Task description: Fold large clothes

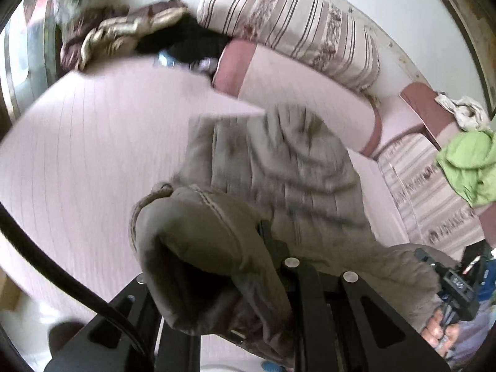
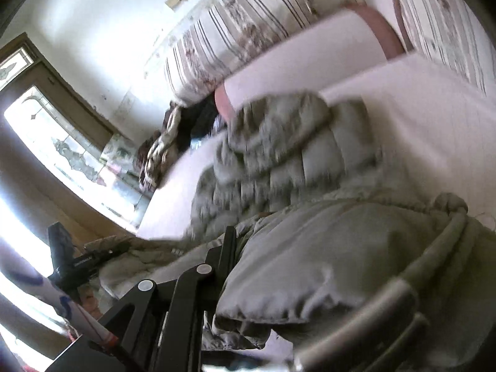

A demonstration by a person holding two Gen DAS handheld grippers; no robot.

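Jacket (image 1: 272, 179) draped over both fingers (image 1: 266, 232)

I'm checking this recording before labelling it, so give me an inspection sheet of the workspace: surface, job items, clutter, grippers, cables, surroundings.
Surface: pale pink bed cover, with a rolled bolster at the far side.
Job's things: grey-green padded jacket, bunched and blurred, lifted at the near end.
Clutter: green garment on the striped bedding at right; brown-and-cream quilted cloth and a dark item at the far corner.
Grippers: left gripper buried in jacket fabric, apparently clamped; right gripper likewise against the jacket's edge.
Cables: black cable curving past the left gripper.
Surroundings: striped floral cushion against a white wall; bright window at left of the right wrist view.
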